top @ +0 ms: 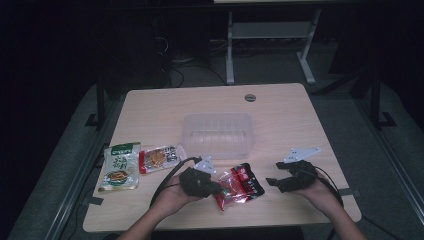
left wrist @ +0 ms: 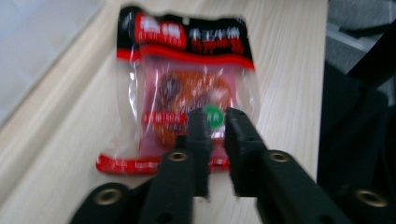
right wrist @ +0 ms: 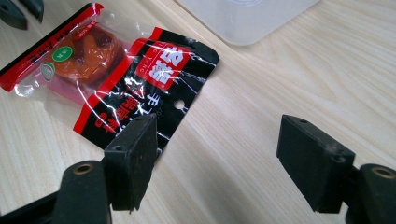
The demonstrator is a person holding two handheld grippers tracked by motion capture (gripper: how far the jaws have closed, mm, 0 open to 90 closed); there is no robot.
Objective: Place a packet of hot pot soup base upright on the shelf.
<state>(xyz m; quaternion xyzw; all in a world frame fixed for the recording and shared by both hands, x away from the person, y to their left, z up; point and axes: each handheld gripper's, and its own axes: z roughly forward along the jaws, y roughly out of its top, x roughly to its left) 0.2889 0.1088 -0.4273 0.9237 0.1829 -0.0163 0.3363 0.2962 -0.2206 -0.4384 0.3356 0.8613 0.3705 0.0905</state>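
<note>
Three packets: glossy plastic snack pouches on a pale wood-grain bench (top: 280, 107)
Red-black packet (top: 239, 185): crinkled, clear window showing reddish food; near front edge, between the grippers
Left gripper (top: 216, 187): jaws nearly together over the packet's lower edge; grip unclear
Right gripper (top: 280, 176): jaws wide apart, holding nothing
Container (top: 218, 134): clear ribbed rectangular plastic tub behind the packet

Dim high view with black surroundings, brighter gripper views, left one blurred

Black claws (right wrist: 224, 163), brass-ringed screw holes
</note>
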